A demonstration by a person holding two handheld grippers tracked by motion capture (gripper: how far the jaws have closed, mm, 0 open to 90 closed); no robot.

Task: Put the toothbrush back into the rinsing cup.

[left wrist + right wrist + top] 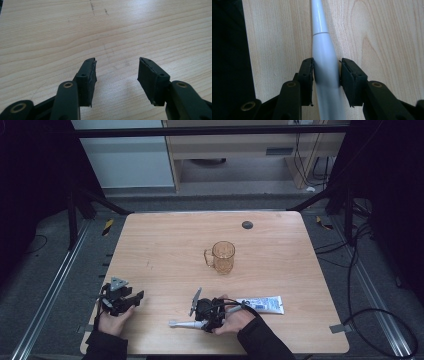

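A white toothbrush point(182, 324) lies flat near the table's front edge, its thin end pointing left. My right gripper point(202, 322) is at its thicker handle. In the right gripper view the jaws of this gripper point(327, 67) press both sides of the white handle point(322, 50), which still rests on the wood. My left gripper point(137, 297) hovers at the front left of the table. The left gripper view shows it open point(117, 67), with only bare wood between the fingers.
An amber glass mug point(222, 256) stands upright mid-table, handle to the left. A white and blue toothpaste tube point(262, 304) lies just right of my right hand. A small black disc point(247, 225) sits near the far edge of the wooden table point(165, 240).
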